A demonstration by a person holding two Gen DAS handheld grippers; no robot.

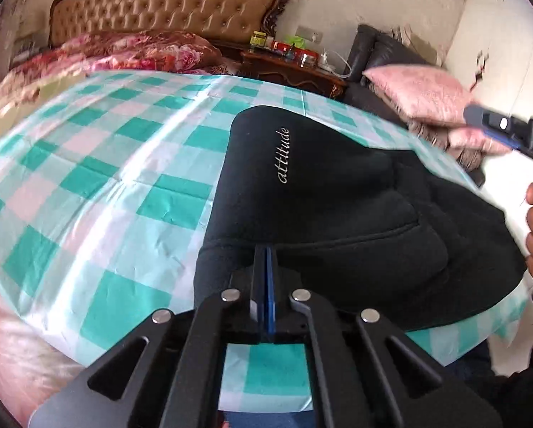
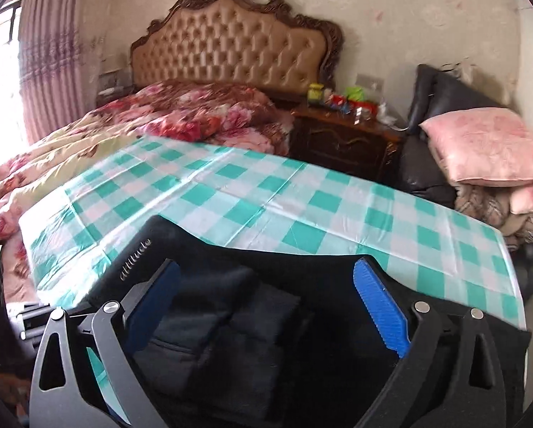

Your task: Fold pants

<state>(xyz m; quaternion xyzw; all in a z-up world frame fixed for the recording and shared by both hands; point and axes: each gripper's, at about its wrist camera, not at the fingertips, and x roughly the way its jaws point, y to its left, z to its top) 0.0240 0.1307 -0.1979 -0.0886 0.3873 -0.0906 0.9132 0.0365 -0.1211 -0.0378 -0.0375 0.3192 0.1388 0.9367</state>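
Black pants (image 1: 337,207) with white "attitude" lettering lie folded on the green-and-white checked cloth (image 1: 105,164), near its front right corner. My left gripper (image 1: 265,253) is shut with its pads pressed together, empty, at the pants' near edge. My right gripper (image 2: 266,274) is open wide, blue pads apart, held just above the folded pants (image 2: 252,321). It also shows in the left wrist view (image 1: 494,125) at the right, held above the pants.
The checked cloth (image 2: 302,192) covers a flat surface beside a bed with a floral quilt (image 2: 202,114) and tufted headboard (image 2: 230,46). A wooden nightstand (image 2: 345,135) with small items and pink pillows (image 2: 487,142) on a dark sofa stand behind.
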